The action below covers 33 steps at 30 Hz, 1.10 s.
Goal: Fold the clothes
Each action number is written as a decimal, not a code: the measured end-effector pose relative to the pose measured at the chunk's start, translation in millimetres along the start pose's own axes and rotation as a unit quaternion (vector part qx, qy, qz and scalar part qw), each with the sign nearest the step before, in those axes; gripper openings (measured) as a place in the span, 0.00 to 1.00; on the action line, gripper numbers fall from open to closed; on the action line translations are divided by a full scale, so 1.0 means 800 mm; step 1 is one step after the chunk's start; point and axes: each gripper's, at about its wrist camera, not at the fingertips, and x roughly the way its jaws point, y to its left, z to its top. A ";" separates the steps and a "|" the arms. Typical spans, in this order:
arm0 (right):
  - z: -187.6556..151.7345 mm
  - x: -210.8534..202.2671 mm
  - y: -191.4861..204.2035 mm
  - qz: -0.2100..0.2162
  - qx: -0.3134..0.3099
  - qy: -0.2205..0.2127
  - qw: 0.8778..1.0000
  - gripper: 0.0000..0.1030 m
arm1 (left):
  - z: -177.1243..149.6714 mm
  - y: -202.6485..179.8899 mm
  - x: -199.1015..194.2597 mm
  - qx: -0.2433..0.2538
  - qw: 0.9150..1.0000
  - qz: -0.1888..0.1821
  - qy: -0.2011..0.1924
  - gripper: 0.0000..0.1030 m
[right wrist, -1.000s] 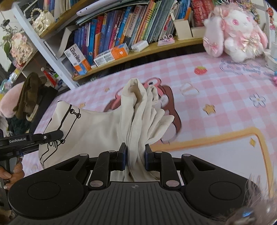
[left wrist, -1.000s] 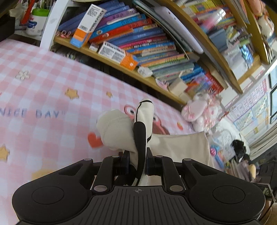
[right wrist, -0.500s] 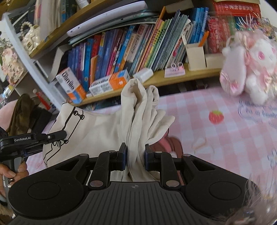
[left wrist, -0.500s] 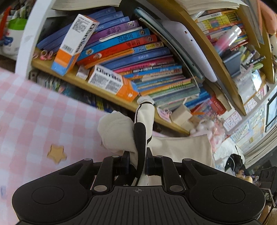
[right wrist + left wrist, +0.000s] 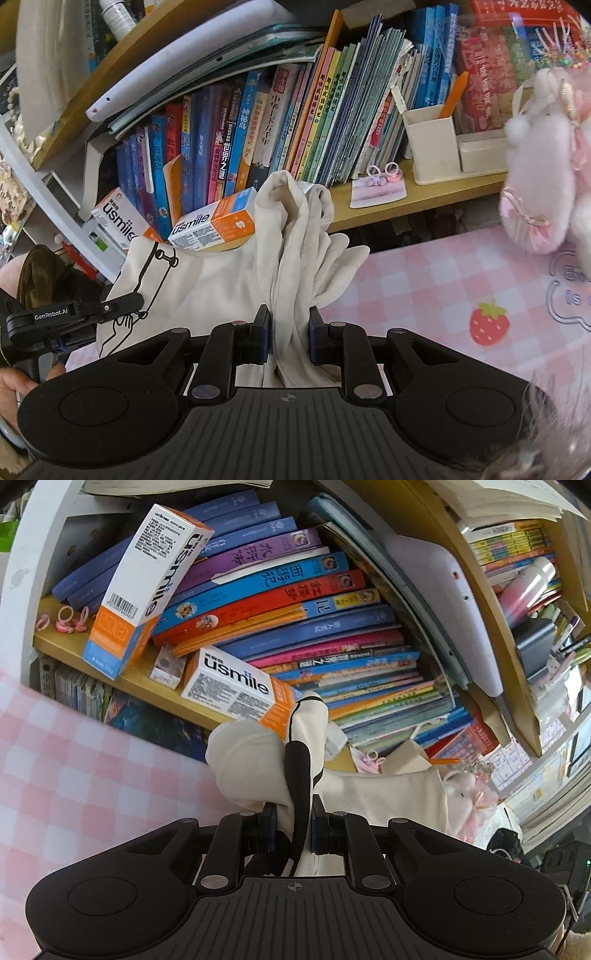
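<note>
Bookshelves [image 5: 295, 627] now fill both views where pink checked tablecloth [image 5: 424, 288] dominated a second ago: both hands have carried the cream garment [image 5: 221, 280] toward the shelf edge of the table. Left gripper [image 5: 293, 830] stays clamped on a bunched, black-trimmed corner. Right gripper [image 5: 287, 339] stays clamped on gathered folds. The cloth spans between them, apparently lifted clear of the table, though its lower edge is hidden. Judgement: a fold is being carried over, not yet laid.
</note>
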 end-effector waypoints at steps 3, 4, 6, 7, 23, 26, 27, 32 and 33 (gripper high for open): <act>0.002 0.015 -0.008 0.009 0.010 -0.001 1.000 0.17 | 0.003 0.014 0.006 -0.007 1.000 -0.007 -0.005 0.14; 0.002 0.019 -0.011 0.012 0.014 -0.001 1.000 0.17 | 0.002 0.021 0.009 -0.012 1.000 -0.008 -0.006 0.14; 0.002 0.029 -0.017 0.019 0.023 -0.001 1.000 0.17 | -0.002 0.036 0.017 -0.021 1.000 -0.001 -0.002 0.15; -0.001 0.037 -0.024 0.018 0.033 0.004 0.999 0.17 | -0.006 0.045 0.024 -0.028 1.000 0.008 0.011 0.15; -0.027 0.062 -0.058 -0.023 0.100 0.036 0.994 0.39 | -0.024 0.059 0.015 -0.038 0.996 0.078 0.026 0.46; -0.030 0.049 -0.050 -0.040 0.075 0.031 0.996 0.42 | -0.030 0.049 -0.001 -0.026 0.996 0.088 0.020 0.46; -0.032 0.043 -0.046 -0.047 0.067 0.028 0.996 0.42 | -0.034 0.045 -0.007 -0.019 0.995 0.094 0.018 0.47; -0.045 0.015 -0.025 -0.081 0.029 0.014 0.996 0.45 | -0.055 0.020 -0.033 0.017 0.992 0.125 0.004 0.54; -0.048 0.011 -0.020 -0.085 0.021 0.012 0.996 0.47 | -0.061 0.014 -0.036 0.027 0.991 0.132 0.002 0.57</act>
